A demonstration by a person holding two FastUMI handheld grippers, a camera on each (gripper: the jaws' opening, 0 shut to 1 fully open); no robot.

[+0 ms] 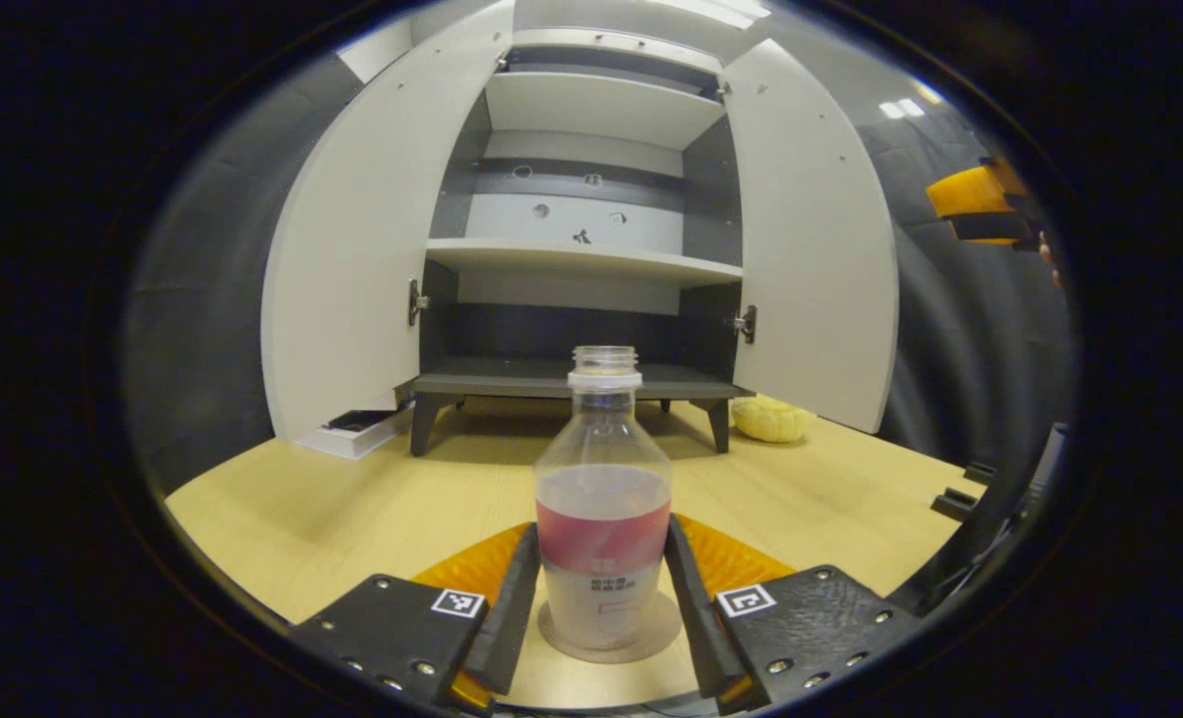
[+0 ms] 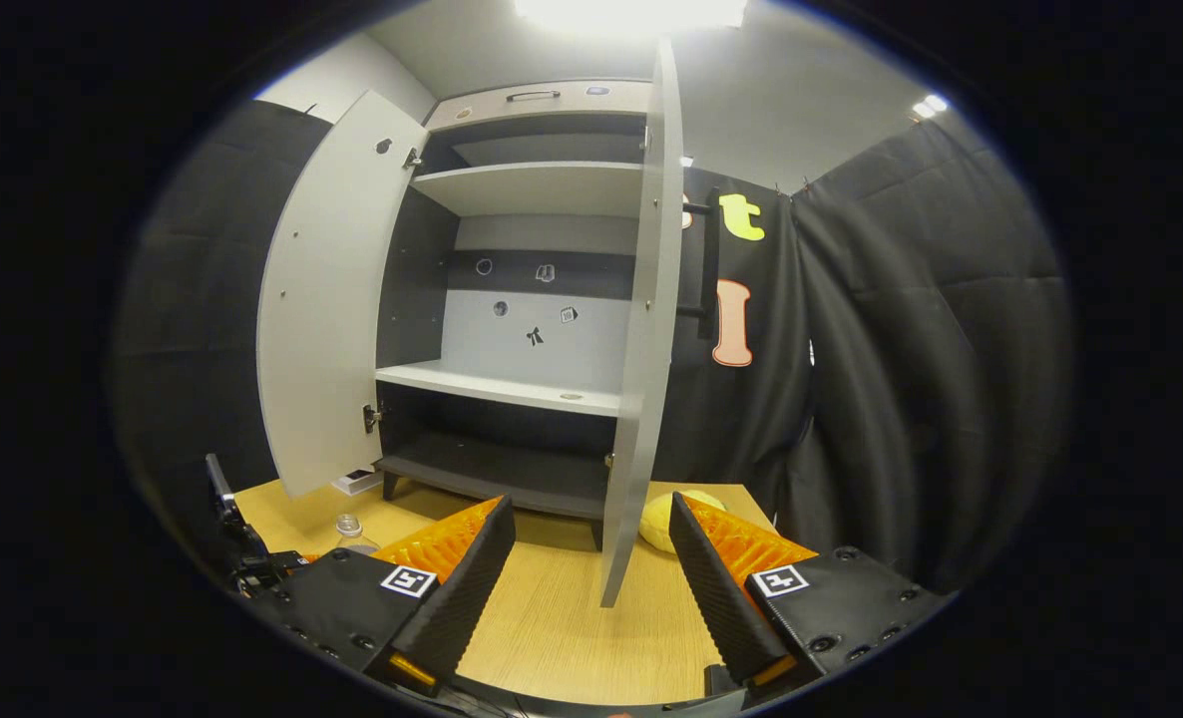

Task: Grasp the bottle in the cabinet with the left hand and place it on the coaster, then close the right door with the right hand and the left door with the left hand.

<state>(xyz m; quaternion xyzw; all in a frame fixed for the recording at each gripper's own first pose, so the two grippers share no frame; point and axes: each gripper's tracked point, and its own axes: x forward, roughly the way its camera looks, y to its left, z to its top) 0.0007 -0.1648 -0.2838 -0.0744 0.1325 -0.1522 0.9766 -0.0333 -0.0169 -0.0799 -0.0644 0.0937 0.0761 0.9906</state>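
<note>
A clear bottle (image 1: 602,519) with no cap, a red label band and some liquid stands upright on a round coaster (image 1: 562,638) on the wooden table. My left gripper (image 1: 601,543) is shut on it, both fingers pressing its sides at label height. The white cabinet (image 1: 582,259) stands behind with both doors open: left door (image 1: 352,249), right door (image 1: 816,249). Off to the side, my right gripper (image 2: 591,543) stands open and holds nothing. The right door (image 2: 641,349) shows edge-on beyond its fingers. The bottle's neck (image 2: 349,526) peeks out at lower left. The right gripper (image 1: 981,204) hangs high at the right.
A yellow lumpy object (image 1: 771,419) lies on the table under the right door, also seen as a yellow lump (image 2: 663,519). A flat white box (image 1: 357,431) sits below the left door. The cabinet shelves (image 1: 582,261) are bare. Black cloth walls surround the table (image 1: 352,509).
</note>
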